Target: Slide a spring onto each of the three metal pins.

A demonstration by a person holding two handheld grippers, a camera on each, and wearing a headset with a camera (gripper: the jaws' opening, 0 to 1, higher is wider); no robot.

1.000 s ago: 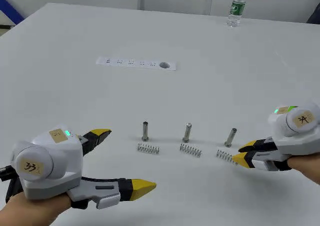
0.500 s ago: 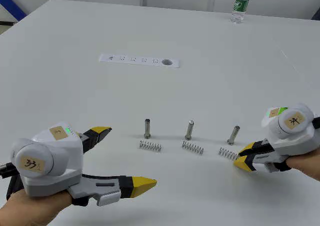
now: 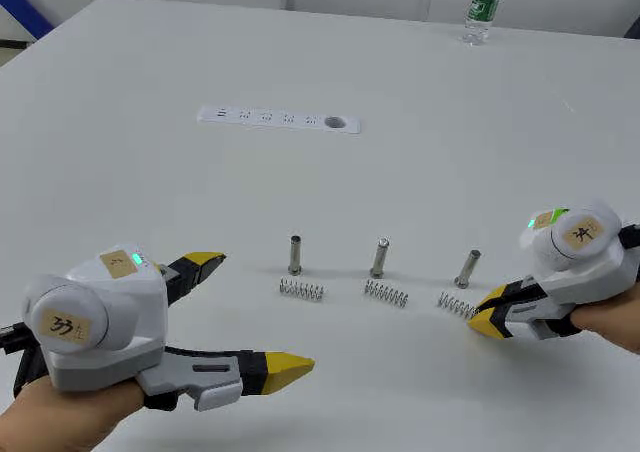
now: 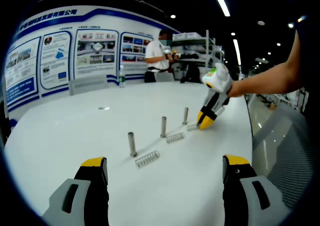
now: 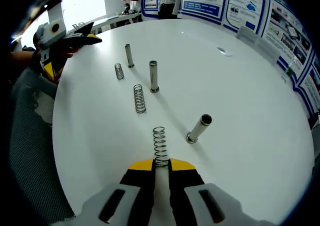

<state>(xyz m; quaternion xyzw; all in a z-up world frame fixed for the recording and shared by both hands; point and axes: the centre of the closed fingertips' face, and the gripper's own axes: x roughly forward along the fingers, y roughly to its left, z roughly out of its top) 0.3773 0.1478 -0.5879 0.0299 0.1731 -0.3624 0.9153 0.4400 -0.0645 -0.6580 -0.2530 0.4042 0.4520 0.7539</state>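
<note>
- Steel pins stand bare in a row at the lower centre of the head view: left pin (image 3: 295,254), middle pin (image 3: 380,257) and right pin (image 3: 467,268), all on the white counter (image 3: 150,172).
- One spring lies flat just in front of each: left spring (image 3: 301,290), middle spring (image 3: 386,294) and right spring (image 3: 455,304). None is on a pin.
- At the right edge of the head view, the right gripper (image 3: 488,310) has its yellow tips drawn almost together on the near end of the right spring, which rests on the counter beside its pin.
- At lower left the left gripper (image 3: 248,315) hovers with jaws spread wide, holding nothing, well apart from the row.
- By the look of it, the step in hand is picking up the first spring.
- The next move calls for lifting that spring, turning it upright over the right pin's top and lowering it squarely. A coil held only by its end could slip.
</note>
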